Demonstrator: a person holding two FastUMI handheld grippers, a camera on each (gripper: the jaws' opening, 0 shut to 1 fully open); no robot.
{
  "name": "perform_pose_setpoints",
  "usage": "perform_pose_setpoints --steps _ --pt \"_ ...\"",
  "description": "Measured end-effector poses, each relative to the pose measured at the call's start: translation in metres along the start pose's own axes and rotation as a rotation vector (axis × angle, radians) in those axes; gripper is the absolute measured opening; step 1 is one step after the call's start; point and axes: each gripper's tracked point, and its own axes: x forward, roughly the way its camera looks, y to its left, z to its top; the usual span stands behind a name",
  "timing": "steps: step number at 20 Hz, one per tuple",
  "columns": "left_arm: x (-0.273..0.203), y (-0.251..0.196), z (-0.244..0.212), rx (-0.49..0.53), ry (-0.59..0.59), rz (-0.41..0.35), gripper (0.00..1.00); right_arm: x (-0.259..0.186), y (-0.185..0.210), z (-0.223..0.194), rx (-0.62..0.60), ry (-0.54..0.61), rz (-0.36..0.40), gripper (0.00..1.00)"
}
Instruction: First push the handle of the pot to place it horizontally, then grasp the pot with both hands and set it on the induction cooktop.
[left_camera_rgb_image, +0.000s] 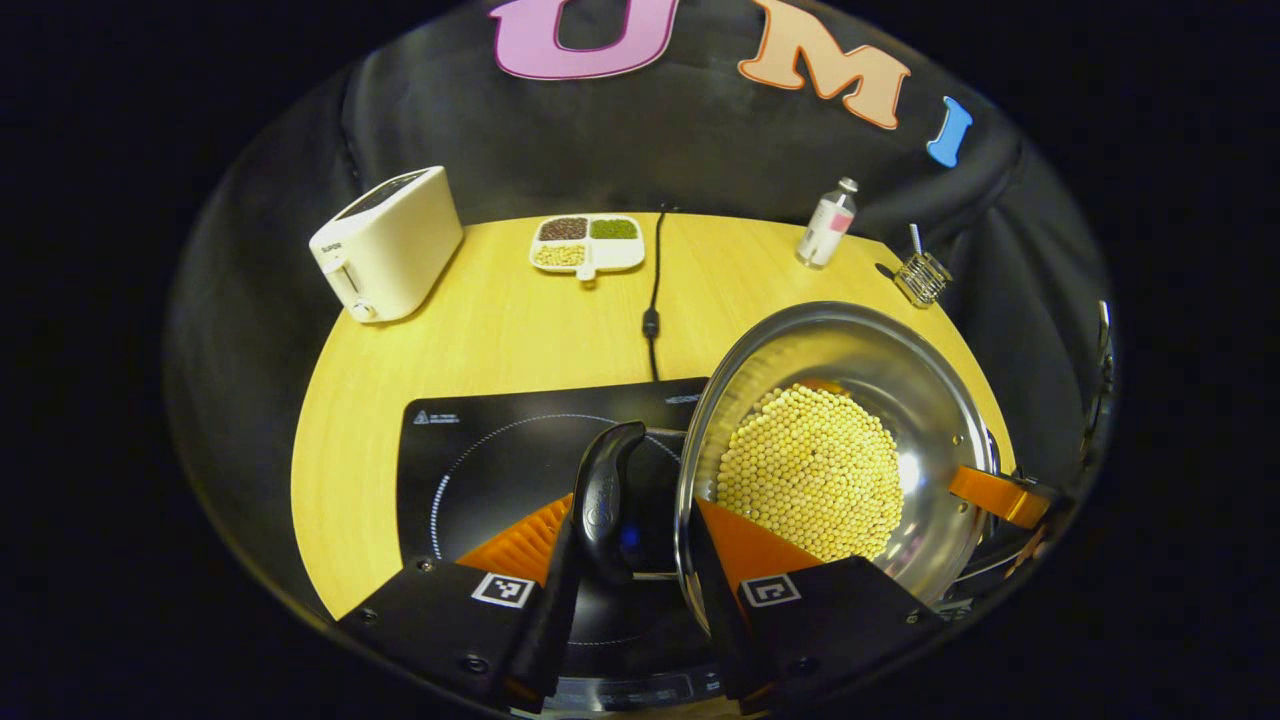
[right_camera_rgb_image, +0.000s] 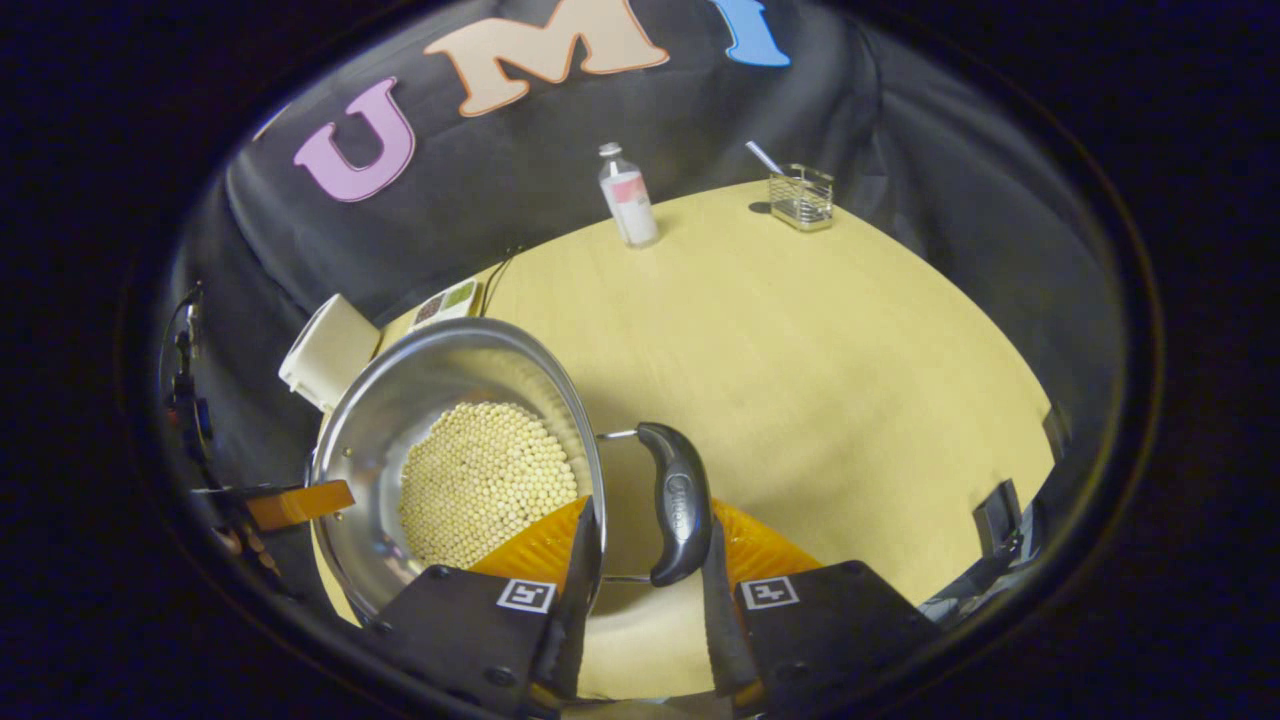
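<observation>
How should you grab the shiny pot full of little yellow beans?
By its two black side handles, one tool from each side. They stick out level from the round steel pot, and each tool's fingers already straddle one, so the bean load stays balanced.

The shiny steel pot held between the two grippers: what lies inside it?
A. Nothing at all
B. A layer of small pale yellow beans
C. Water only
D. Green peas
B: the left gripper view looks into the shiny steel pot and shows a layer of small pale yellow beans covering its bottom; the right gripper view shows the same.
</observation>
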Motion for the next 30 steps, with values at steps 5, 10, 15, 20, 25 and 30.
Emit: perform_pose_setpoints --steps 5,10,15,20,25,30 --pt "-0.003 0.041 0.002 -0.033 -0.004 0.028 0.61 0.013 0.042 -0.005 -0.030 0.014 0.029 0.46" --pt "-0.006 0.079 -0.008 -0.066 -0.002 0.064 0.60 0.025 0.081 -0.013 -0.055 0.036 0.060 0.46" --pt "-0.010 0.108 -0.011 -0.083 -0.007 0.087 0.63 0.032 0.109 -0.019 -0.071 0.043 0.090 0.46" --pt "-0.015 0.125 -0.015 -0.096 -0.012 0.101 0.63 0.033 0.125 -0.025 -0.079 0.045 0.108 0.46" --pt "-0.019 0.139 -0.019 -0.106 -0.011 0.103 0.61 0.032 0.138 -0.033 -0.088 0.044 0.117 0.46" --pt "-0.022 0.156 -0.028 -0.143 0.001 0.101 0.63 0.031 0.155 -0.039 -0.106 0.040 0.138 0.46"
